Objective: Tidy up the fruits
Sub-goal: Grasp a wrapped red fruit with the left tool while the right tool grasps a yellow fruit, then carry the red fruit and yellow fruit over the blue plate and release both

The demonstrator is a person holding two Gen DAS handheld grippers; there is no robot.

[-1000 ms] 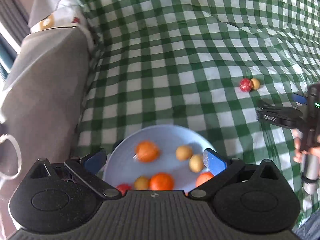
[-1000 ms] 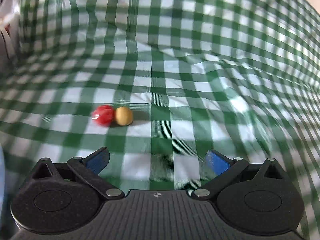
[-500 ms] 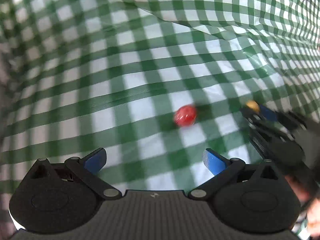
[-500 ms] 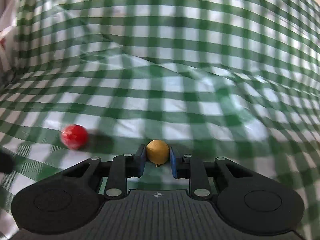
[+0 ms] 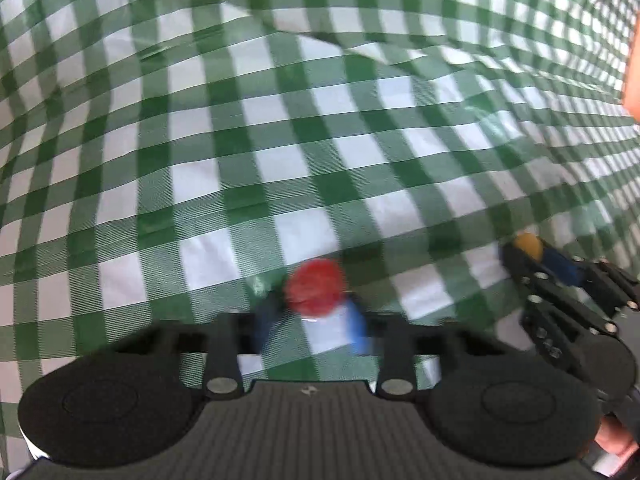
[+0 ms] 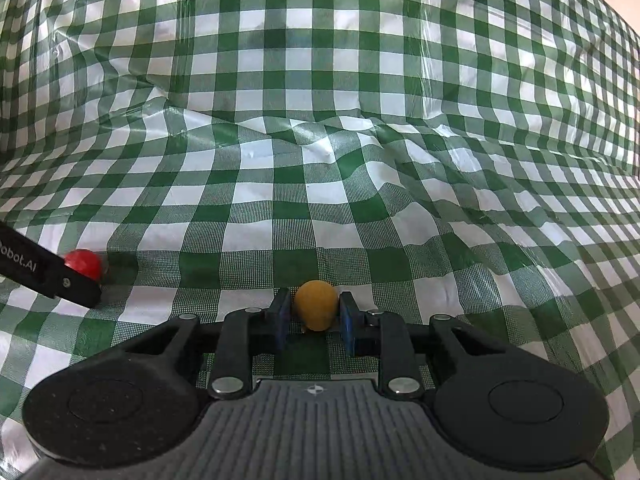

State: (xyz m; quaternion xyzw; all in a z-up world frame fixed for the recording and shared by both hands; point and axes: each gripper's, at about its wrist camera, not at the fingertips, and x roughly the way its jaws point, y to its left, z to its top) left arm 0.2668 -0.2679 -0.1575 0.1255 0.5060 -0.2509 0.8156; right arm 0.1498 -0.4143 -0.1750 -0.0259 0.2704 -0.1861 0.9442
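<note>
A small red fruit [image 5: 316, 292] sits on the green checked cloth between the blue pads of my left gripper [image 5: 312, 322], which are closed in around it; the view is blurred. It also shows in the right wrist view [image 6: 85, 265], partly behind the left gripper's black finger. My right gripper [image 6: 314, 316] is shut on a small yellow fruit [image 6: 316, 306] at cloth level. In the left wrist view the right gripper [image 5: 540, 260] holds the yellow fruit [image 5: 528, 243] at the right.
The green and white checked cloth [image 6: 320, 140] is wrinkled, with a raised fold across the back. The person's hand [image 5: 616, 440] shows at the lower right of the left wrist view.
The left gripper moved from the blue plate of fruits to the red fruit and closed around it. The right gripper closed on the yellow fruit and still holds it.
</note>
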